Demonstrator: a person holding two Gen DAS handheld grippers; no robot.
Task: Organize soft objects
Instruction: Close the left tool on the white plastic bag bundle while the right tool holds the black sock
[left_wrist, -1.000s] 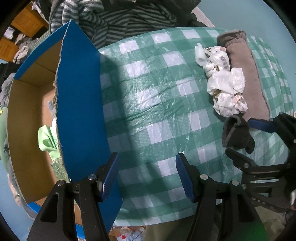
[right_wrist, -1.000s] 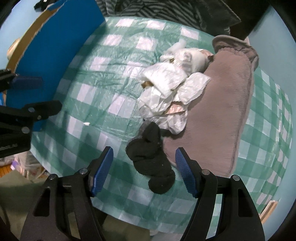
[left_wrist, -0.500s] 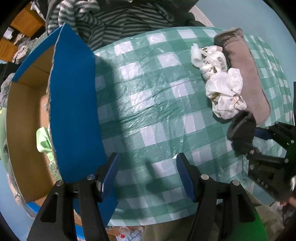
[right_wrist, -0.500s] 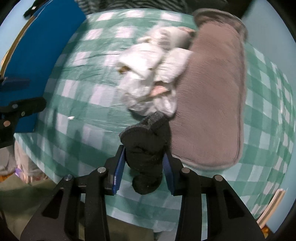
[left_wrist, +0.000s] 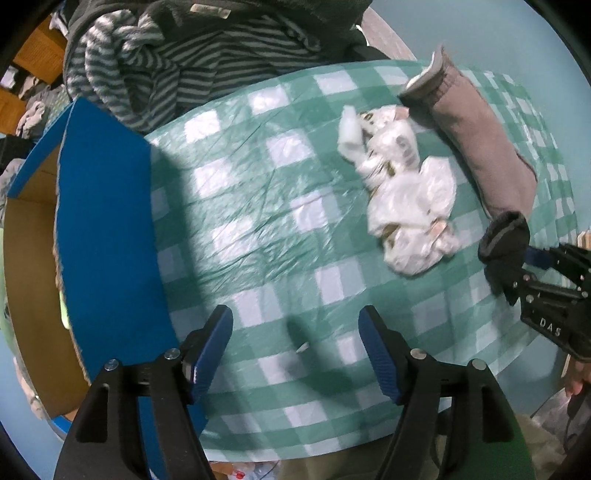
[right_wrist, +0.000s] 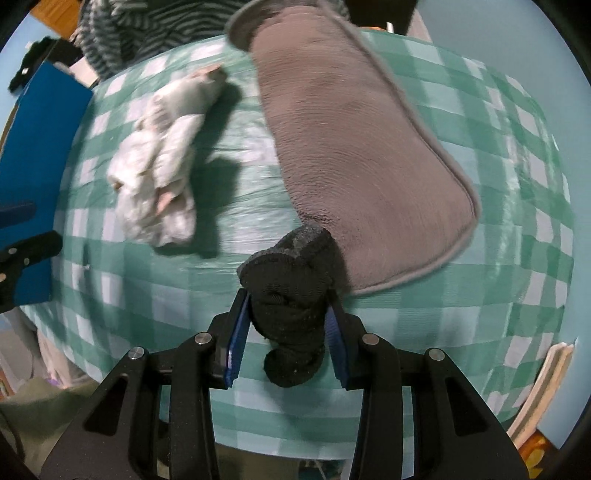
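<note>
While right claw (right_wrist: 286, 332) pinches black sock (right_wrist: 291, 295) | checked tablecloth (left_wrist: 258, 229) (wrinkled) | blue box (left_wrist: 107, 236)

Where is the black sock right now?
The black sock is clamped in the right gripper, at the near end of the grey-brown plush mat; the left wrist view shows it at far right, beside the white bundle.

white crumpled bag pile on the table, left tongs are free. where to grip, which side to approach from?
Judgement call: take the white crumpled pile at its near, bulkier lobe, coming from above with the open left tongs, jaws spanning its narrow width. It lies long and flat on the checked tablecloth, so a side approach would only push it. Its far side sits close to the grey folded cloth; stay off that edge.
</note>
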